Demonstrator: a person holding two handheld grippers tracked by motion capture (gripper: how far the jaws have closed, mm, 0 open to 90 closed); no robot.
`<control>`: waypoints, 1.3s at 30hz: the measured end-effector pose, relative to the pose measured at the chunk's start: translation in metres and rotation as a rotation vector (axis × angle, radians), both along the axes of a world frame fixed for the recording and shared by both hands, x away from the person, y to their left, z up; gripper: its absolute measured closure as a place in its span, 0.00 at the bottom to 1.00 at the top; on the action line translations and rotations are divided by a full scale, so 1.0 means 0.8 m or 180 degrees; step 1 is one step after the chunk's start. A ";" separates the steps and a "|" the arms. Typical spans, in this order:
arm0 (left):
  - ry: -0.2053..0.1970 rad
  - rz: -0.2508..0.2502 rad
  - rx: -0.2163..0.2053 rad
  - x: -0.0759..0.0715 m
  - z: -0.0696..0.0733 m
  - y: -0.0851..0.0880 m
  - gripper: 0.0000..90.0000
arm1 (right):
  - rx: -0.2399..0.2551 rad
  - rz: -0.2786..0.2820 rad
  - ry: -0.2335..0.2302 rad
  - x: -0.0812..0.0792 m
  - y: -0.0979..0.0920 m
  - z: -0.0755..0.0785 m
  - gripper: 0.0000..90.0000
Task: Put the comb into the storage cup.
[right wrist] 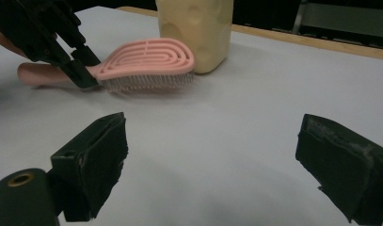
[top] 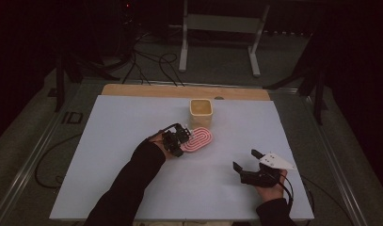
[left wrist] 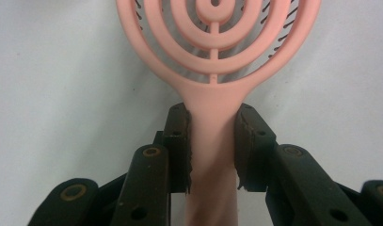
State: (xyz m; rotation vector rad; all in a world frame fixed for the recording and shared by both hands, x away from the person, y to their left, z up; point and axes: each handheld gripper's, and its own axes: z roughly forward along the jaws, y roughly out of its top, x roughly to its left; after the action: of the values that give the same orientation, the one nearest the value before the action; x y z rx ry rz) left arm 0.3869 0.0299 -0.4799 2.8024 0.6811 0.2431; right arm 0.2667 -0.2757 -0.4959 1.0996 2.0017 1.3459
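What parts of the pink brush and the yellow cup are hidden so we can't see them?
- Pink hairbrush: in the left gripper view the top edge cuts off its head, and the handle end runs out at the bottom between the jaws.
- Bristles: blurred in the right gripper view; whether they touch the table is unclear.
- Yellow cup: the top edge cuts off its rim in the right gripper view.
- Cup's inside: too small and dim in the high view to tell whether it holds anything.

Your pink hairbrush [left wrist: 212,70] looks like smooth, matt plastic, its bristles fine and dark. The cream cup [right wrist: 198,28] beside it has a smooth, slightly glossy plastic look. The tabletop [top: 132,179] is matt white, with bare wood [top: 179,91] along its far edge.
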 end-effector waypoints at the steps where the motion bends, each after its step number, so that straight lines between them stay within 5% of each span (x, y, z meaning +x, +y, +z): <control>1: 0.0000 -0.0001 -0.0012 -0.001 0.002 0.001 0.78 | 0.0003 0.0001 0.0005 0.000 0.000 0.000 0.10; 27: -0.0184 0.0156 -0.0333 -0.021 0.023 0.035 0.78 | -0.0002 0.0013 0.0022 0.001 0.002 -0.001 0.10; 39: -0.0421 0.0293 -0.0488 -0.033 0.040 0.059 0.78 | -0.0006 0.0011 0.0014 0.001 0.002 -0.001 0.10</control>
State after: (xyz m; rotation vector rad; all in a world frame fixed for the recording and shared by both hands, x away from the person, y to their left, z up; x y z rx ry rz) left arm 0.3605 0.0773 -0.4483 2.5870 0.7640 0.3732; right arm 0.2672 -0.2745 -0.4971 1.0998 2.0084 1.3442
